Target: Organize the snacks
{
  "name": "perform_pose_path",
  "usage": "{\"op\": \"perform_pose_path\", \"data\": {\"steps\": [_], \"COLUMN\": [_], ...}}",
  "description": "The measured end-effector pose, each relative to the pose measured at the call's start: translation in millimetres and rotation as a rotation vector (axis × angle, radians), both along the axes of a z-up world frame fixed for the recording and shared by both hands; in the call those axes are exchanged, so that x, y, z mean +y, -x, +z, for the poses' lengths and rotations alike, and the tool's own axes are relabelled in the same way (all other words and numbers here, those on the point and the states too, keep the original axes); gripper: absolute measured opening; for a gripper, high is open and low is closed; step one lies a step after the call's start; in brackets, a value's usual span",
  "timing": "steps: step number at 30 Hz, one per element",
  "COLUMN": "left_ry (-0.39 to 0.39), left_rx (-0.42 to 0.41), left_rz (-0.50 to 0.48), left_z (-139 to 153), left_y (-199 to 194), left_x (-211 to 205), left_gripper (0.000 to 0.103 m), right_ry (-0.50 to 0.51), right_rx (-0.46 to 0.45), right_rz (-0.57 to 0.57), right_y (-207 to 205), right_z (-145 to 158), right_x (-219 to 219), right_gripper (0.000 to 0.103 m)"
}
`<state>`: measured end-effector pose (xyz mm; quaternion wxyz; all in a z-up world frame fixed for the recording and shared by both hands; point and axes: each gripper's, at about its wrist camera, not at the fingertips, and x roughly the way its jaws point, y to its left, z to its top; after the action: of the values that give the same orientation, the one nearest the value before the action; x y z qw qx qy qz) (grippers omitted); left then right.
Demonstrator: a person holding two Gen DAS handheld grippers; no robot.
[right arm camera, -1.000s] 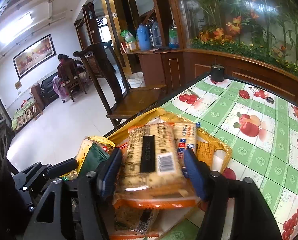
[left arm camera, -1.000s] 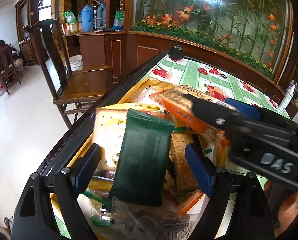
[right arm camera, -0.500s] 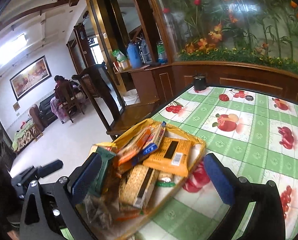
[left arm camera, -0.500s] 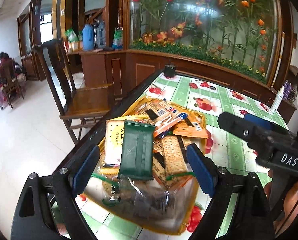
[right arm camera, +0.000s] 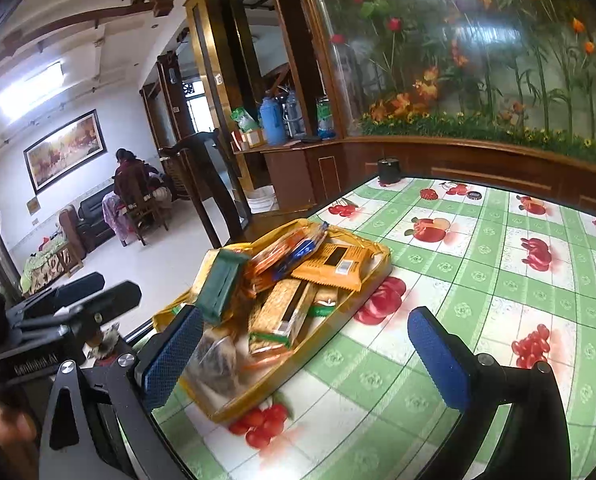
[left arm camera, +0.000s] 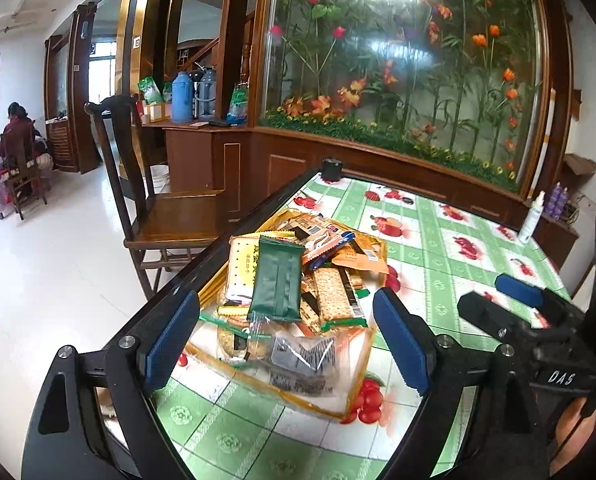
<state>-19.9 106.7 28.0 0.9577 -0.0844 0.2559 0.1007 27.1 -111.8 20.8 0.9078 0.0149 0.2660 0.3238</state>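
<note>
A yellow tray (left arm camera: pixel 214 286) (right arm camera: pixel 383 258) sits near the table's left edge, heaped with snack packets. A dark green packet (left arm camera: pixel 278 284) (right arm camera: pixel 218 288) lies on top. Beside it are cracker packs (left arm camera: pixel 331 292) (right arm camera: pixel 282 312) and an orange packet (right arm camera: pixel 331 266). A clear bag (left arm camera: pixel 301 356) lies at the near end. My left gripper (left arm camera: pixel 286 344) (right arm camera: pixel 98 290) hangs open in front of the tray, nothing between its pads. My right gripper (right arm camera: pixel 305 360) (left arm camera: pixel 501 300) is open wide to the tray's right, also empty.
The green fruit-print tablecloth (right arm camera: pixel 497 280) is bare to the right of the tray. A black canister (left arm camera: pixel 331 168) stands at the far corner and a spray bottle (left arm camera: pixel 531 216) at the right. A wooden chair (left arm camera: pixel 166 216) stands off the left edge. A person (right arm camera: pixel 128 176) sits far off.
The right gripper opened and let go of the cracker pack, which now lies on the pile. Both grippers drew back and a little up from the tray.
</note>
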Motion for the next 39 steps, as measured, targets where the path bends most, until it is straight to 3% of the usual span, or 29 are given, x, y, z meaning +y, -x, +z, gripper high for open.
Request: {"op": "perform_pose_path", "data": {"steps": [8,14,24,29,33,39], "left_ry": [0.012,0.068,0.158,0.139,0.055,0.039], "left_rx": [0.002,-0.02,-0.053,-0.064,-0.084,-0.083], "left_rz": [0.048,-0.007,-0.002,0.044,0.045,0.079], "left_z": [-5,-4,1,1,2,4], "left_y": [26,38,49,49,52,52], "left_x": [8,12,26,27,17,19], "left_gripper": [0.089,0.089,0.089,0.089,0.089,0.089], "right_ry": [0.002,0.002,0.01,0.015,0.014,0.014], "right_rx": [-0.023,-0.038,-0.042,-0.04,-0.031,-0.025], "right_rz": [0.02,0.025,0.018,0.02,0.02,0.02], "right_y": [33,45,49,49,48,45], "right_z": [-7,-6,-3,-3,-5,-7], "right_x": [0,-1,-2,-1,-1,-2], "right_gripper": [0.102,0.102,0.103,0.102,0.103,0.102]}}
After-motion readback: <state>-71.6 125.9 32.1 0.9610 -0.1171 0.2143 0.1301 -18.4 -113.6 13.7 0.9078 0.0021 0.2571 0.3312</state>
